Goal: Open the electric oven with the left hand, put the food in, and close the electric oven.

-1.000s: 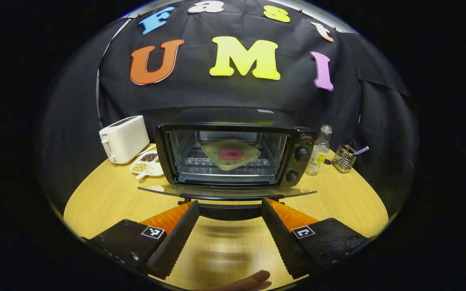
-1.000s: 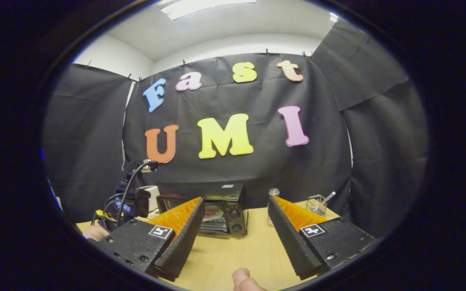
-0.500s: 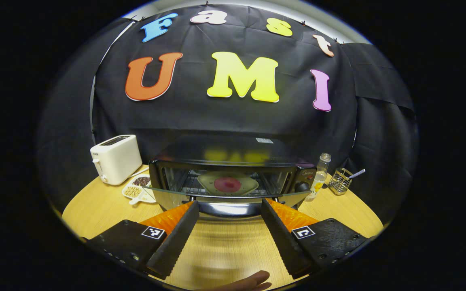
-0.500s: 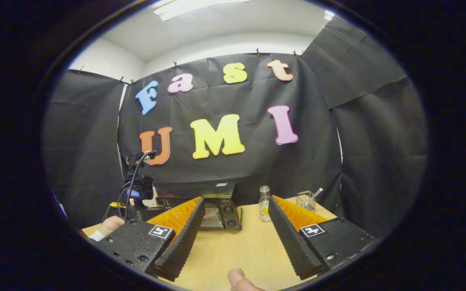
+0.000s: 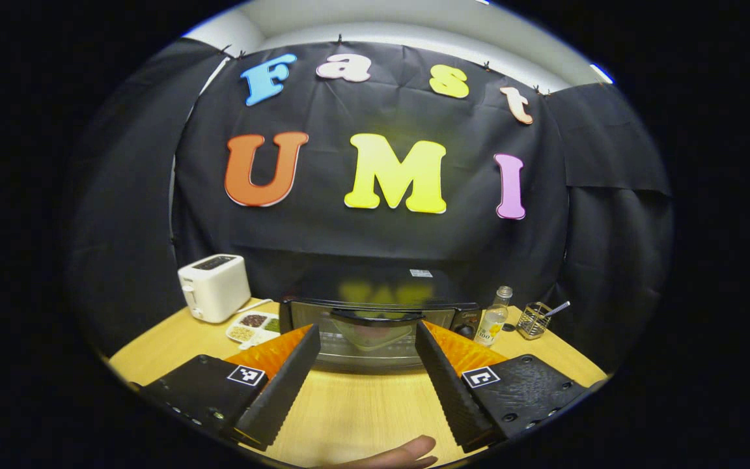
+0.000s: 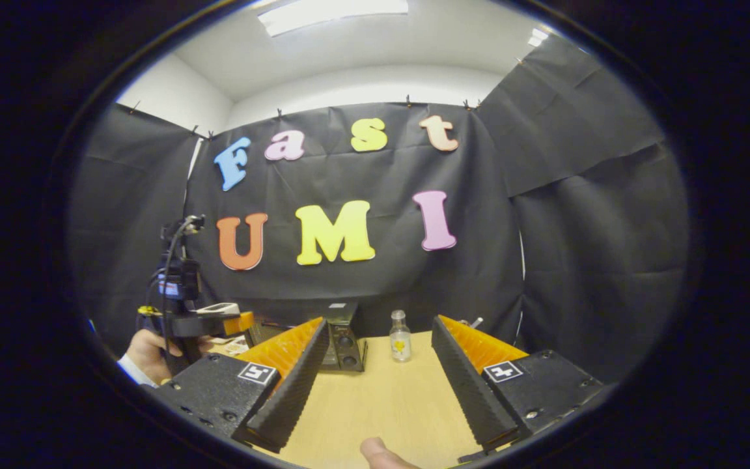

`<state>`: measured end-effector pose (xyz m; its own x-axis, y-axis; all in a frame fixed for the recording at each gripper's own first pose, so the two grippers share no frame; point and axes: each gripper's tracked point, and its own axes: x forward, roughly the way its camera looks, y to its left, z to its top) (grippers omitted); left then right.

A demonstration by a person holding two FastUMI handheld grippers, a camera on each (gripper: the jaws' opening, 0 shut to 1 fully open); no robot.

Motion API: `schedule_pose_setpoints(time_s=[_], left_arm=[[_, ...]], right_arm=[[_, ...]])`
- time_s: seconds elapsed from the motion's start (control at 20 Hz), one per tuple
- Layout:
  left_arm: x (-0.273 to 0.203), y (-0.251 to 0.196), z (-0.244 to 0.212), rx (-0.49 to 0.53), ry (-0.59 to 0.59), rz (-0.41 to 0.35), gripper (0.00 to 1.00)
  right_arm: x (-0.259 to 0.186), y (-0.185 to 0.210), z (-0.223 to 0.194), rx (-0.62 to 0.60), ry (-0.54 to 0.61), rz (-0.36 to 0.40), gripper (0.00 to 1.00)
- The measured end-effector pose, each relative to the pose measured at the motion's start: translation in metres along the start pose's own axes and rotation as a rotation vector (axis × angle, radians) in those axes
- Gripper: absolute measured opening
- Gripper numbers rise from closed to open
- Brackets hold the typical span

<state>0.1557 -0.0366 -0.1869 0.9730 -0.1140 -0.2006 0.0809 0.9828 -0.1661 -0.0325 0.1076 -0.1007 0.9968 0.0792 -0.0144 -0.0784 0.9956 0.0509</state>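
Left gripper view: my left claw (image 5: 362, 371) was held open above the near part of the tabletop (image 5: 362, 410), its fingers spread and gripping nothing. The electric oven (image 5: 378, 322) stood toward the far edge of the tabletop, straight ahead between the fingers, with its glass door up against the front and its handle (image 5: 375, 317) at the top. The food (image 5: 375, 332) on its plate showed dimly through the glass, inside the oven. A white toaster (image 5: 213, 286) stood toward the far left corner, a sectioned dish (image 5: 252, 327) just left of the oven, a small bottle (image 5: 493, 319) just right of it, and a wire holder (image 5: 534, 319) farther right.

Right gripper view: my right claw (image 6: 375, 384) was likewise open and empty over the tabletop (image 6: 381, 404). The oven (image 6: 342, 339) sat at the far edge, partly hidden by my left finger, with the bottle (image 6: 400, 337) beside it. My left claw (image 6: 212, 322) and hand (image 6: 150, 348) appeared at the left.
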Motion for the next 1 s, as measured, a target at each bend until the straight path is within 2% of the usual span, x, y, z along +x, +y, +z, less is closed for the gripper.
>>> schedule_pose_setpoints(time_s=[0.2,0.35,0.5,0.55,0.6,0.65,0.75,1.0], left_arm=[[-0.082,0.011,0.033,0.036,-0.059,0.071,0.94],[-0.136,0.000,0.050,0.040,-0.105,0.042,0.94],[-0.178,-0.001,0.045,0.068,-0.100,0.056,0.94],[-0.188,0.001,0.043,0.068,-0.108,0.074,0.94],[-0.199,0.003,0.039,0.052,-0.115,0.089,0.95],[-0.206,0.003,0.034,0.031,-0.118,0.095,0.95],[-0.216,0.000,0.028,-0.006,-0.122,0.087,0.95],[-0.224,-0.008,0.032,-0.001,-0.126,0.060,0.94]], right_arm=[[-0.017,-0.015,0.031,0.015,-0.038,-0.030,0.96],[-0.020,-0.020,0.040,0.011,-0.037,-0.017,0.96],[-0.026,-0.026,0.045,-0.005,-0.042,-0.008,0.96],[-0.028,-0.030,0.045,-0.004,-0.041,-0.010,1.00],[-0.030,-0.034,0.042,0.011,-0.040,-0.008,0.96],[-0.033,-0.034,0.042,0.027,-0.038,0.002,0.96],[-0.040,-0.031,0.042,0.049,-0.040,0.031,0.96],[-0.051,-0.031,0.049,0.027,-0.064,0.061,0.95]])
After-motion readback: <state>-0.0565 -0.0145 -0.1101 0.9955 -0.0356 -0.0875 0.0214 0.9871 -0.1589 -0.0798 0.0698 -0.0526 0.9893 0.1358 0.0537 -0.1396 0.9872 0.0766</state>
